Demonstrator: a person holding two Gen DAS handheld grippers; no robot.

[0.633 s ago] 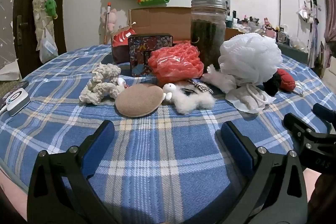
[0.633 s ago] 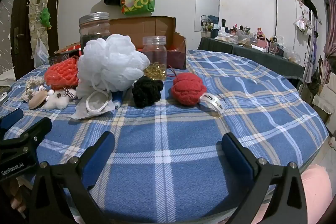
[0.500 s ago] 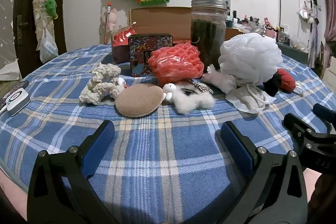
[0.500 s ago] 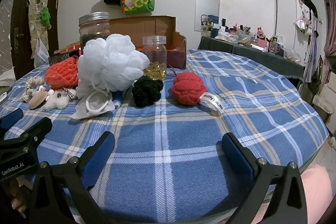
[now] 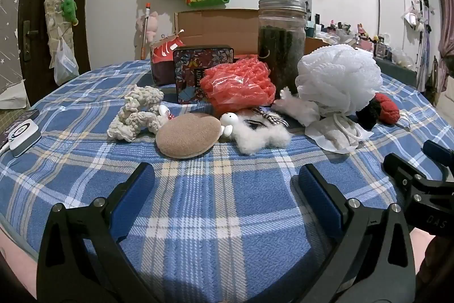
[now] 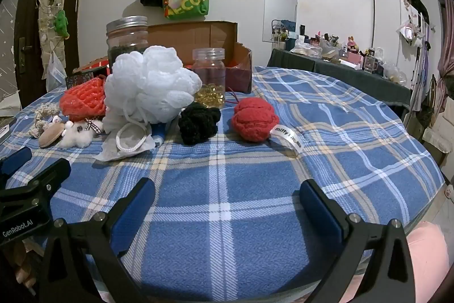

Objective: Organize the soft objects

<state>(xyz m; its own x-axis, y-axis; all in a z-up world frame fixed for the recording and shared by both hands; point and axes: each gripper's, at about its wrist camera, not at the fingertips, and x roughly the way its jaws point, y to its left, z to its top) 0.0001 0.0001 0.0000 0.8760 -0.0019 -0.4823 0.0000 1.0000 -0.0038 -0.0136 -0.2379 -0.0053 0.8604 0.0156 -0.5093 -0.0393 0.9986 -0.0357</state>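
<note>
Soft things lie in a row on the blue plaid cloth (image 5: 227, 206): a cream knit bundle (image 5: 136, 112), a tan round pad (image 5: 188, 135), a white fluffy toy (image 5: 255, 132), an orange-red mesh puff (image 5: 238, 84), a white bath pouf (image 5: 337, 81), a black knit ball (image 6: 200, 122) and a red knit ball (image 6: 254, 118). My left gripper (image 5: 225, 189) is open and empty, short of the tan pad. My right gripper (image 6: 227, 200) is open and empty, short of the red and black balls.
A tall dark-filled jar (image 5: 281, 47), a patterned tin (image 5: 198, 73), a small jar of yellow capsules (image 6: 210, 81) and an open cardboard box (image 6: 198, 33) stand behind the soft things. A white device (image 5: 22, 132) lies at the cloth's left edge.
</note>
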